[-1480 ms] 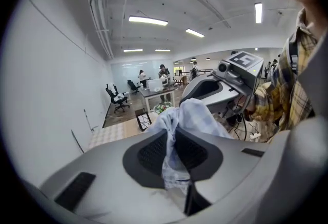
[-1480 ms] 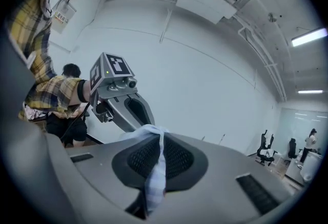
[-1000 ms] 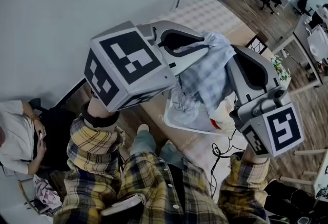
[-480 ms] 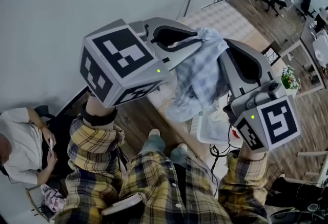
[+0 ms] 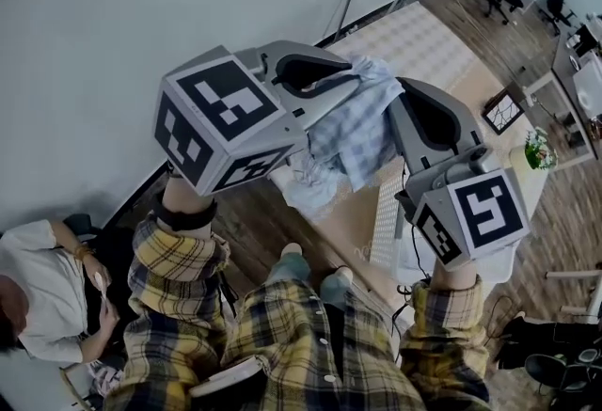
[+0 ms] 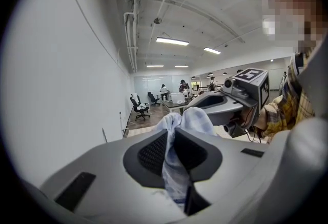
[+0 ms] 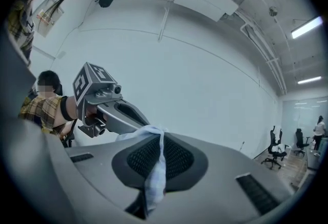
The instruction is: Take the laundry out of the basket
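Since a second ago the checked cloth [image 5: 353,127] has come up and away from the basket [image 5: 386,221]; only the basket's slatted white side now shows, low by the table. Behind everything stands a bare wall [image 5: 141,5]. The long table [image 5: 419,38] runs along it, with open wooden floor [image 5: 249,221] off its near edge. The cloth hangs free in the air over that edge, touching nothing below. The left gripper [image 6: 172,138] and the right gripper [image 7: 159,142] each pinch a bunched corner of it, their tips close together.
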`<state>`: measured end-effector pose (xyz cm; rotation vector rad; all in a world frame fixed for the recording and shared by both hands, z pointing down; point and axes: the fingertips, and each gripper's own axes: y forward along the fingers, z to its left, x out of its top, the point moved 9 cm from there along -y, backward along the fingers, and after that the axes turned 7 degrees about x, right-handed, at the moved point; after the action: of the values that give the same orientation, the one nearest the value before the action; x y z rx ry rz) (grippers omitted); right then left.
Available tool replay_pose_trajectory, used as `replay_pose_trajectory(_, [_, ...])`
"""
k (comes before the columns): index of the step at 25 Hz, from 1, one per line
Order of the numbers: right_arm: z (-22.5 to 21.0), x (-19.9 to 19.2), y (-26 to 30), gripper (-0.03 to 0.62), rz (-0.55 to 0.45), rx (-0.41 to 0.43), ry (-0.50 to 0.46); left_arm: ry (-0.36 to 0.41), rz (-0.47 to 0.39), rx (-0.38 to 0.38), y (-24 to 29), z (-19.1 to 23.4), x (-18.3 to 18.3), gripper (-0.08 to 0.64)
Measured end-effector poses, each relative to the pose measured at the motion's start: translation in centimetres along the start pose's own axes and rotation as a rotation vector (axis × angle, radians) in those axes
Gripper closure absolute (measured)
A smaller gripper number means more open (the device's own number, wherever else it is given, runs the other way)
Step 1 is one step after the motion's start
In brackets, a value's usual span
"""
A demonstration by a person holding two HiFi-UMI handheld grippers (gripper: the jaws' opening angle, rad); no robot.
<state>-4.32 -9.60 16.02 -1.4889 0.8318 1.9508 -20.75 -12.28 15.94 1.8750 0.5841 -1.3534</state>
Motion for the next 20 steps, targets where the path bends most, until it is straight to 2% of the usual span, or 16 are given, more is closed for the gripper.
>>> replay_pose_trajectory(3, [-1.1,-3.4,4.4,0.553,0.065,-0.010,0.055,-0.004,0.051,0.008,2.4,3.2,-3.4,0.495])
replay_pose_trajectory(6, [-2.9,-7.2,6.7,0.553,0.120,-0.027,0.108,-0.018,0.105,-0.003,6.0,4.5,-6.4,0.497])
replay_pose_trajectory(13, [-3.9,-14.6,7.2,0.552,0.249,-0.037,0.239,-0.082,0.198,-0.046,10.8,2.7,-12.1,0.500])
replay_pose_trajectory(20, [-2.0,-20.3,8.7,0.554,0.346,-0.049,0.367,-0.157,0.262,-0.051,12.2,1.9,-18.2,0.503])
